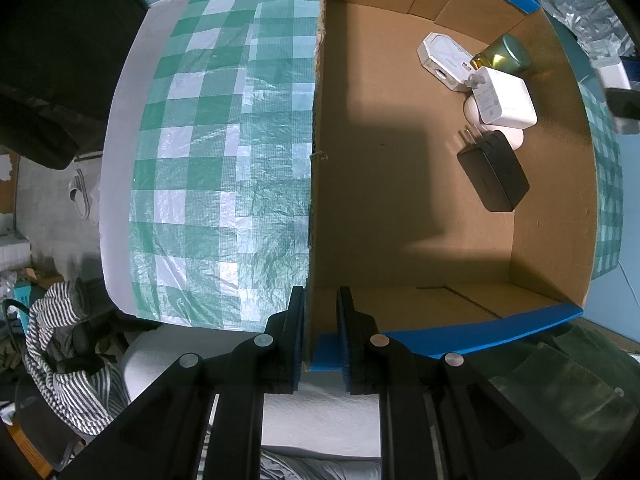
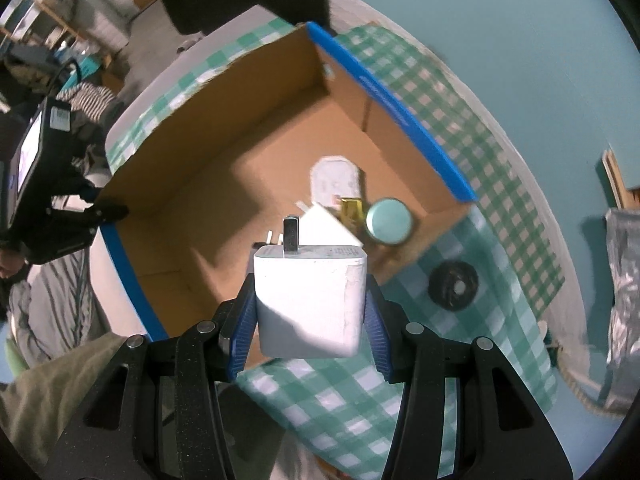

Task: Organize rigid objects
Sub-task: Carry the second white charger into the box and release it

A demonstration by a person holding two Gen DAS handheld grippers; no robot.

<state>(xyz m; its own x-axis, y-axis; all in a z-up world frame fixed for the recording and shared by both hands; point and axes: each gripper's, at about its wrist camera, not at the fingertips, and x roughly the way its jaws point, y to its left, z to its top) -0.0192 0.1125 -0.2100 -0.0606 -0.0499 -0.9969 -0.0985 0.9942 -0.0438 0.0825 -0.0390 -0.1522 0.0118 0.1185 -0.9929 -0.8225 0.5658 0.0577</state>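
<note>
**Charger in right jaws, box floor lies ahead at 11–12 o'clock**

Right gripper (image 2: pixel 311 312) is clenched on a white charger cube (image 2: pixel 310 300), blue pads pressing its two side faces. Cube's metal prong (image 2: pixel 291 235) points away from the camera, so its long axis runs along the fingers, roughly straight down.

From the right wrist view the cube hangs over the near wall of the cardboard box (image 2: pixel 280 60), close to the corner by the checked cloth (image 2: pixel 500 184). Open box floor sits at 11–12 o'clock from the fingertips. Already inside, around 12–1 o'clock: a teal-lidded jar (image 2: pixel 389 221), a pale flat case (image 2: pixel 335 181), another white adapter (image 2: pixel 328 228), partly hidden behind the held cube.

Left gripper (image 1: pixel 318 340) is shut on the box's wall (image 1: pixel 314 160), one finger either side of the cardboard edge, steadying it. Its view shows a black adapter (image 1: pixel 494 172) and the white items packed at 1–2 o'clock, with the bare floor nearer it.

Judgement: right hand is the one delivering; it likely needs a short carry toward 12 o'clock, then a release onto free floor beside the cluster. A round black item (image 2: pixel 453 285) waits on the cloth at 3 o'clock.
</note>
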